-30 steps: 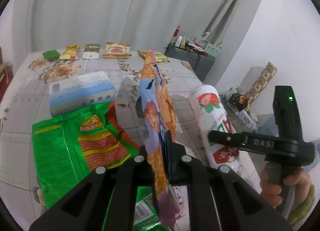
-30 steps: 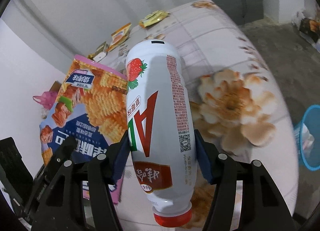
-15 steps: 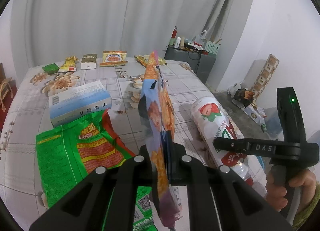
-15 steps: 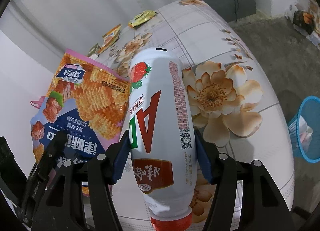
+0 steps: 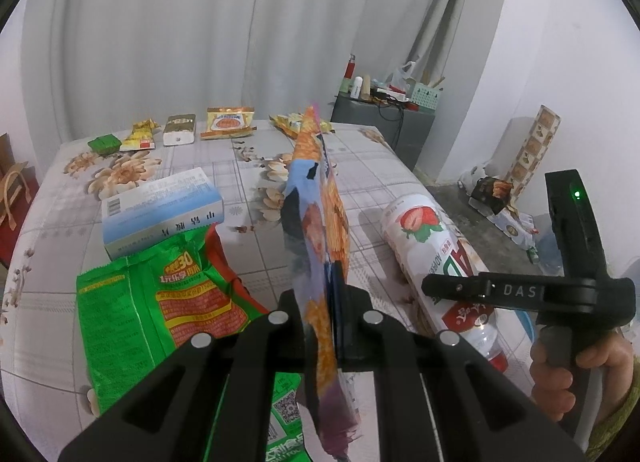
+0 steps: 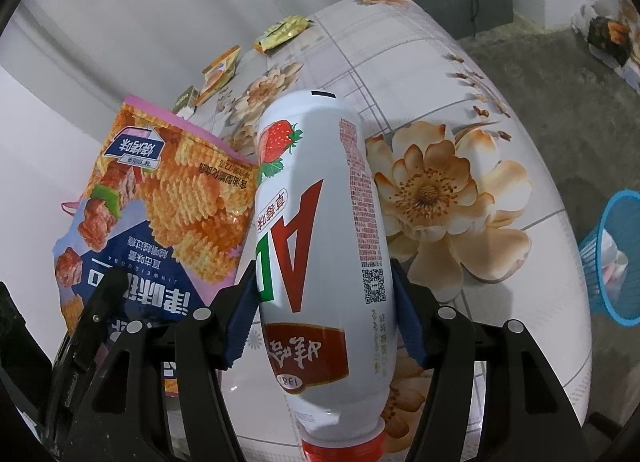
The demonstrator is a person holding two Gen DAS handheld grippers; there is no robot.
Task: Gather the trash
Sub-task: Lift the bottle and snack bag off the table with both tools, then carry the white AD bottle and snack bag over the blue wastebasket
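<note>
Chip bag (image 5: 316,230) stands edge-on in the left gripper (image 5: 334,326), jaws pinched on it, above the desk (image 5: 192,166). Bottle (image 6: 320,230) sits betw. the right gripper (image 6: 324,326) jaws, cap end toward the camera, just right of the chip bag. Left of the chip bag: snack bag (image 5: 160,302) flat on desk, box (image 5: 160,214) behind it. Row of small packets (image 5: 228,123) along far edge. Cabinet (image 5: 380,122) past the far right corner. Basket (image 6: 616,258) on floor, right of desk.

Red cap (image 6: 344,450) of the bottle (image 6: 320,246) cut by the bottom edge; far packets' (image 5: 228,124) print too small to read
</note>
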